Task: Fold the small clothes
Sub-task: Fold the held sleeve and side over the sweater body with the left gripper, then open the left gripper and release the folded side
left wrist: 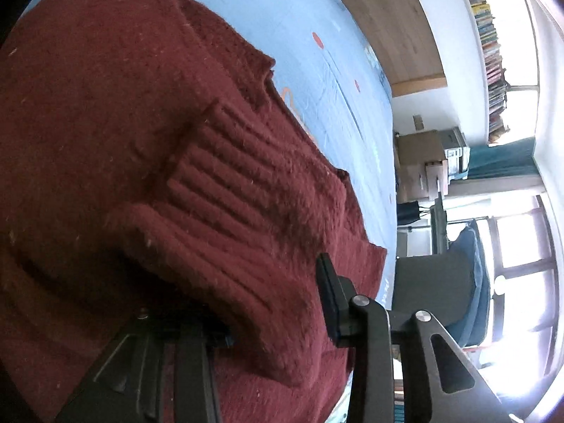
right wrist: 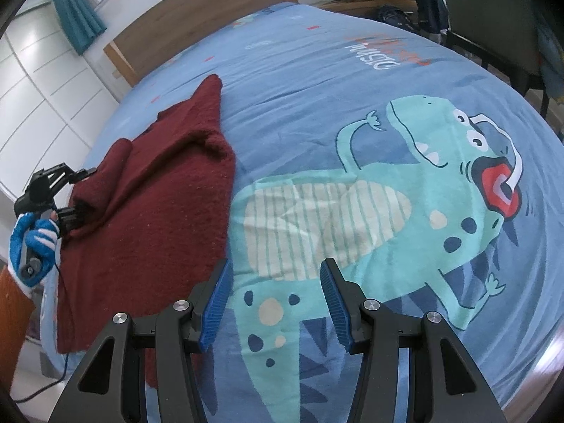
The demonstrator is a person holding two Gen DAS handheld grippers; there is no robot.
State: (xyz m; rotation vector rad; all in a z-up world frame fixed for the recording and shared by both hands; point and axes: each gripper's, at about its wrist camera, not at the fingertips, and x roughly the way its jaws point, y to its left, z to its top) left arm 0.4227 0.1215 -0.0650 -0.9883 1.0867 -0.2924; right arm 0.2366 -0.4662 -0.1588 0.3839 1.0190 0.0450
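A dark red knitted sweater (right wrist: 155, 190) lies on the blue dinosaur bedspread (right wrist: 352, 81) at the left of the bed. In the left wrist view the sweater (left wrist: 148, 162) fills the frame, with a ribbed cuff or hem (left wrist: 232, 211) folded over between the fingers. My left gripper (right wrist: 83, 190) stands open around that raised fold at the sweater's left edge; its right finger (left wrist: 328, 292) shows, the left one lies under the knit. My right gripper (right wrist: 275, 303) is open and empty above the bedspread, just right of the sweater.
A wooden headboard (right wrist: 197, 17) and white wardrobe doors (right wrist: 38, 81) lie beyond the bed. A dark chair (right wrist: 493, 17) and bags stand at the far right. A bookshelf (left wrist: 490, 53) and bright windows (left wrist: 521, 246) show in the left wrist view.
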